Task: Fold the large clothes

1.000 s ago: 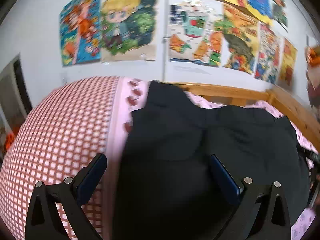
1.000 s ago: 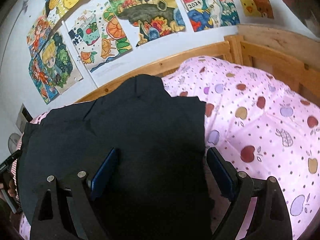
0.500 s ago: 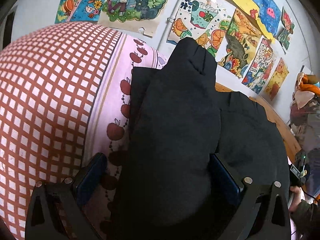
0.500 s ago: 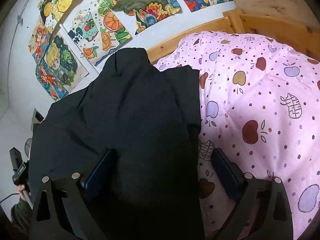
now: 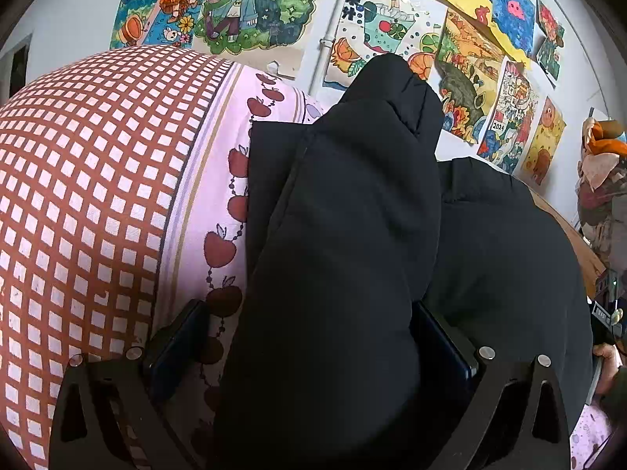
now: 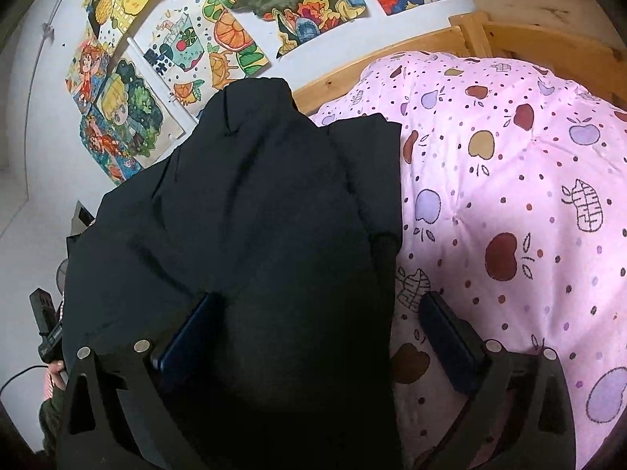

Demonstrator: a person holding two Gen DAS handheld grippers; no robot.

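The right gripper (image 6: pixel 317 337) has its jaws opening, already wide, with a fold of the black coat (image 6: pixel 254 235) lying between them; its right pad sits clear of the cloth, over the pink quilt (image 6: pixel 509 196). The left gripper (image 5: pixel 309 344) also stands wide around a thick roll of the coat (image 5: pixel 352 235), its left pad clear of the cloth over the quilt's apple border. The coat lies on the bed (wooden frame behind). Drawings (image 5: pixel 505 105) cover the wall; one reads "2024", another bears Chinese characters
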